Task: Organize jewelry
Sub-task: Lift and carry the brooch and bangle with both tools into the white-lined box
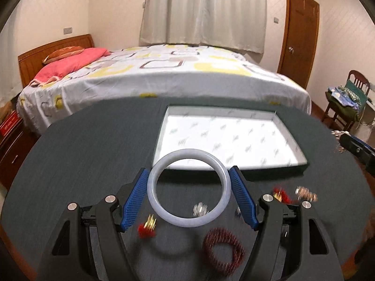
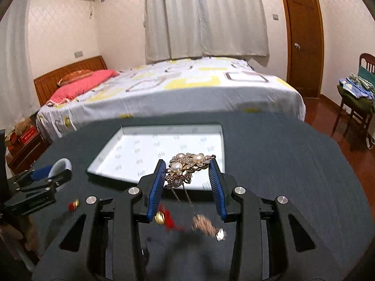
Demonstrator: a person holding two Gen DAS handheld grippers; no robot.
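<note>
A pale jade bangle (image 1: 188,188) sits in the lower centre of the left wrist view, clamped between the blue ribbed pads (image 1: 133,201) of the left gripper (image 1: 189,195), whose jaws stand wide apart at the ring's full width and press on its two sides. The bangle hangs above the dark table (image 1: 93,145), and its far edge overlaps the near rim of the white tray (image 1: 284,131) in the frame. Under it, low in the frame, lie a dark red beaded bracelet (image 1: 223,250), a red and gold tassel earring (image 1: 147,226) at lower left of the ring, a second red tassel piece (image 1: 281,194) at the right, and a small silver piece (image 1: 200,208) seen through the ring, blurred enough that I cannot name it surely.

In the right wrist view the right gripper (image 2: 187,171) holds a gold brooch with pearls (image 2: 187,165) between its fingertips, jaws about half closed on it, and a thin chain (image 2: 187,199) trails down from it. The brooch appears over the near edge of the tray (image 2: 105,157) at frame centre. Below it on the table (image 2: 293,164) lie a red and gold piece (image 2: 164,217) and a blurred rose-gold item (image 2: 206,227). At the left edge of this view the left gripper (image 2: 49,173) shows with the bangle (image 2: 62,164) in it. A bed (image 2: 175,89) fills the upper middle of both frames
</note>
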